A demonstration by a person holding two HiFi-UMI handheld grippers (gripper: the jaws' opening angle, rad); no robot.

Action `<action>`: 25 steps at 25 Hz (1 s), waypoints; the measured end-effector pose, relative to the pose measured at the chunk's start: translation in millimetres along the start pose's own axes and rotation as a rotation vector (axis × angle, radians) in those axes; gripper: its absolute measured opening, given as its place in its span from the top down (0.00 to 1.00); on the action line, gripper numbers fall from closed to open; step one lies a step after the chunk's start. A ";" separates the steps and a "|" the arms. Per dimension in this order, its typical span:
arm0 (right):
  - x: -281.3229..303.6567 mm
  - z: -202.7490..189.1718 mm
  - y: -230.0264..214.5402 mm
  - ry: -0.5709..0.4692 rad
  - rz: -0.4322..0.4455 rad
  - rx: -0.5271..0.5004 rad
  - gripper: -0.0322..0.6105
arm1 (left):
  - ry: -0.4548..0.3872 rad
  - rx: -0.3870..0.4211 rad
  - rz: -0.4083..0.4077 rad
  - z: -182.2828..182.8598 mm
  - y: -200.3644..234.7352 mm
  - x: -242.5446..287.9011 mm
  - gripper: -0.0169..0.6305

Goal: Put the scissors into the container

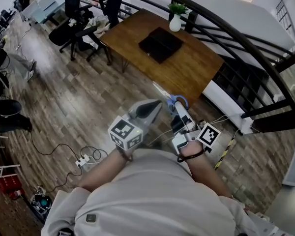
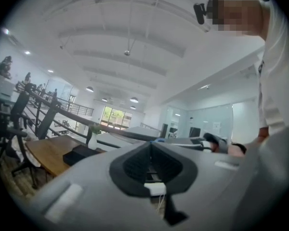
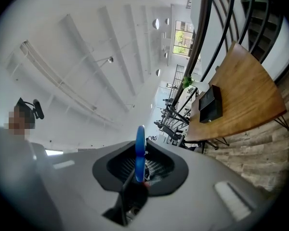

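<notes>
Grey plastic left gripper (image 1: 150, 109), at the lower centre of the head view, has its jaws closed together with nothing between them. Just to its right, the grey right gripper (image 1: 181, 113) is clamped on blue-handled scissors (image 1: 178, 101). Farther off, at upper centre, a black rectangular container (image 1: 160, 43) sits on a brown wooden table (image 1: 201, 68), with a white vase (image 1: 175, 23) at the far edge.

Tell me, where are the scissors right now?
The scissors are pinched by the right gripper, blue handle sticking out. In the head view they sit just right of centre, beside the left gripper, short of the wooden table.
</notes>
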State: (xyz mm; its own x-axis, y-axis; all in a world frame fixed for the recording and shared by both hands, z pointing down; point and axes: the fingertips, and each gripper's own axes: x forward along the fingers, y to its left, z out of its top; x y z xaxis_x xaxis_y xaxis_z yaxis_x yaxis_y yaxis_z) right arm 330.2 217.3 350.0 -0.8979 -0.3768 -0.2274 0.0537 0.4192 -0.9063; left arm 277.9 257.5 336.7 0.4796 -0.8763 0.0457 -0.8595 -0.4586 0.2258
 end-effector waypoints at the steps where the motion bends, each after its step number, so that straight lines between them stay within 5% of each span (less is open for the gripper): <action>1: 1.6 4.3 -3.8 0.002 0.000 0.004 0.86 | 0.003 -0.003 0.000 -0.5 1.9 5.6 0.97; 16: 19.5 52.0 -28.8 -0.025 -0.015 0.005 0.86 | 0.026 -0.001 -0.043 5.2 23.2 61.9 0.97; 25: 72.7 53.1 -46.5 -0.033 -0.038 -0.001 0.86 | 0.012 -0.013 -0.060 17.0 81.6 64.2 0.97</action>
State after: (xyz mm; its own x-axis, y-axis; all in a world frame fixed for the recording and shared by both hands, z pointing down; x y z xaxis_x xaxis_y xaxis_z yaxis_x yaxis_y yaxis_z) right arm 285.7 126.5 356.7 -0.8842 -0.4199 -0.2044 0.0191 0.4049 -0.9142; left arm 235.6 161.3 341.5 0.5321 -0.8456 0.0433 -0.8268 -0.5080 0.2416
